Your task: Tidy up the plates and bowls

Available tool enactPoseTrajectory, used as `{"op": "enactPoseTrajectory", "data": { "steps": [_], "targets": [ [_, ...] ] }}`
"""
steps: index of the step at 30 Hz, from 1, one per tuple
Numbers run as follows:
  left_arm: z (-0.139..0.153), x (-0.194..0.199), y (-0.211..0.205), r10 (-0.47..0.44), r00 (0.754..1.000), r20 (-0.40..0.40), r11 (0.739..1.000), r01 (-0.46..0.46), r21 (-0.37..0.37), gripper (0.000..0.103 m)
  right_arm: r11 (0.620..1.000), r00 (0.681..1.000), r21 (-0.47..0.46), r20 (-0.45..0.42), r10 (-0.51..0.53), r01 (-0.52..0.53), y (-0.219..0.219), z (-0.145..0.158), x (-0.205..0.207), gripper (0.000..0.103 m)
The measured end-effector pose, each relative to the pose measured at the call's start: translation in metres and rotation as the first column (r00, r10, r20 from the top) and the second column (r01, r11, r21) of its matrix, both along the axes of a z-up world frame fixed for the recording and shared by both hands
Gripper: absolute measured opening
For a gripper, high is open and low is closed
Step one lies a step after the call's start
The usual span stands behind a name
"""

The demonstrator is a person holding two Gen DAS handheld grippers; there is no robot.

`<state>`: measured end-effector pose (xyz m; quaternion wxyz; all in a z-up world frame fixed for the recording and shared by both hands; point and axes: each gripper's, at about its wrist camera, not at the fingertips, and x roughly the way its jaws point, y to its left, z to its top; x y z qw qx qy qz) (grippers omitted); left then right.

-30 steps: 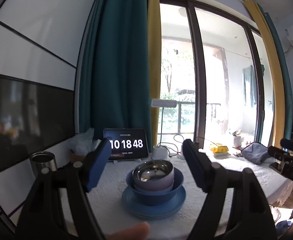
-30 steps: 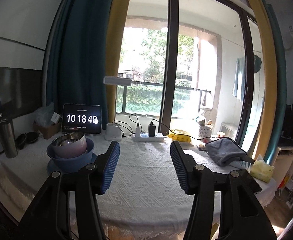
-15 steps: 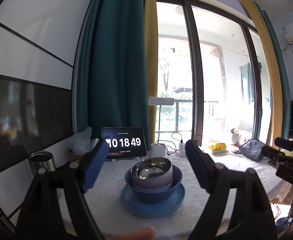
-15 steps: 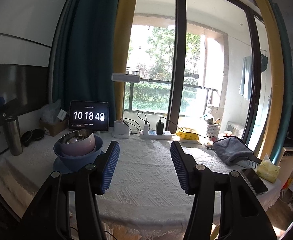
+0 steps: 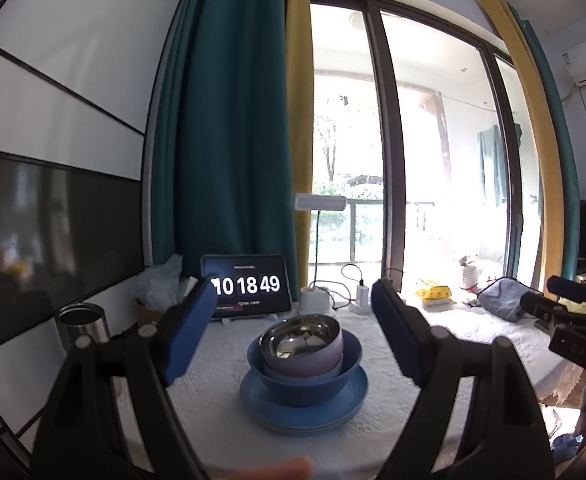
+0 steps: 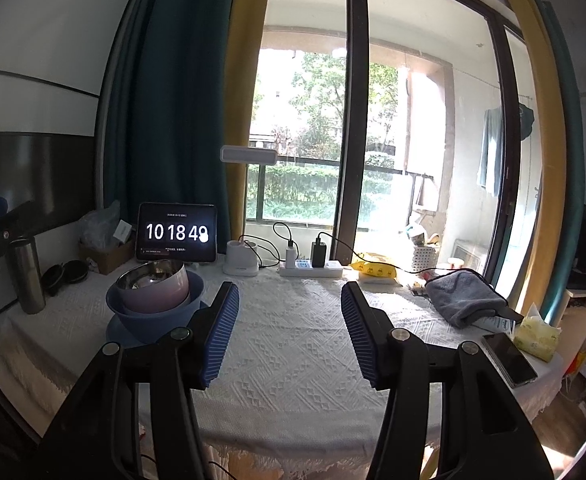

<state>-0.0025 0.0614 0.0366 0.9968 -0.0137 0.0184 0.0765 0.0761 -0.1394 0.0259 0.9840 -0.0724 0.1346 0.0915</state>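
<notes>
A steel-lined pink bowl (image 5: 303, 344) sits nested in a blue bowl (image 5: 313, 384), which stands on a blue plate (image 5: 345, 404) on the white tablecloth. The same stack shows at the left of the right wrist view: pink bowl (image 6: 153, 290), blue bowl (image 6: 149, 326), plate (image 6: 113, 334). My left gripper (image 5: 293, 320) is open and empty, held back from the stack with the bowls framed between its fingers. My right gripper (image 6: 289, 320) is open and empty, to the right of the stack over the cloth.
A tablet clock (image 5: 247, 286) and a lamp base (image 5: 313, 300) stand behind the stack. A steel tumbler (image 5: 83, 322) is at the left. A power strip (image 6: 313, 268), yellow packet (image 6: 375, 270), grey towel (image 6: 463, 300), phone (image 6: 509, 358) and tissue pack (image 6: 537, 334) lie to the right.
Both grippers have drawn back and risen slightly from the stack; the bowls look a little lower and farther. Both stay open. The clock ticked from 48 to 49.
</notes>
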Motion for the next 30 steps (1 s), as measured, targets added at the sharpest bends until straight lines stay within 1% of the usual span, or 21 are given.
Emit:
{"op": "enactPoseTrajectory", "data": {
  "steps": [30],
  "targets": [
    [-0.0028,-0.0011,-0.0021,-0.003,1.000,-0.004,1.000,0.003,0.001,0.081,1.000,1.000,0.005,-0.002,-0.005,0.005,0.0000,-0.0014,-0.0007,0.056]
  ]
}}
